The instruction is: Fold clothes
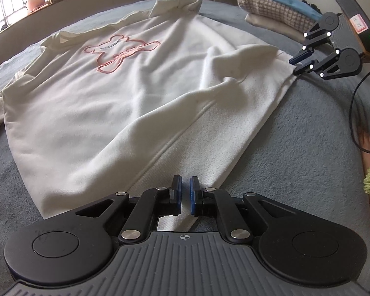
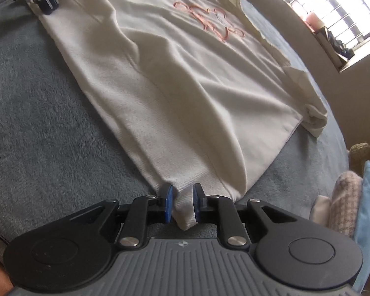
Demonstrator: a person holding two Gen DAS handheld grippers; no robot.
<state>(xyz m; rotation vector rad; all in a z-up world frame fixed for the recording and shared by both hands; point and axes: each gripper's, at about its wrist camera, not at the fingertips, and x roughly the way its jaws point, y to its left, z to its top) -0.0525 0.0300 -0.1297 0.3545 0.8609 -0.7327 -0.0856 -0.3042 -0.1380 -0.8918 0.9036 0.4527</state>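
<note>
A white sweatshirt with a pink bear outline lies spread front up on a grey-blue bed cover. My left gripper sits at one corner of the ribbed hem, its blue pads nearly together with the hem running between them. From the right wrist view the sweatshirt stretches away, and my right gripper is shut on the other hem corner, which is bunched between its pads. Each gripper shows in the other's view: the right gripper and the left gripper. The hem runs straight between them.
A stack of folded clothes sits on the bed beyond the right gripper, also in the right wrist view as the stack. A black cable hangs at the right. A sleeve lies bunched at the far side. A window is behind.
</note>
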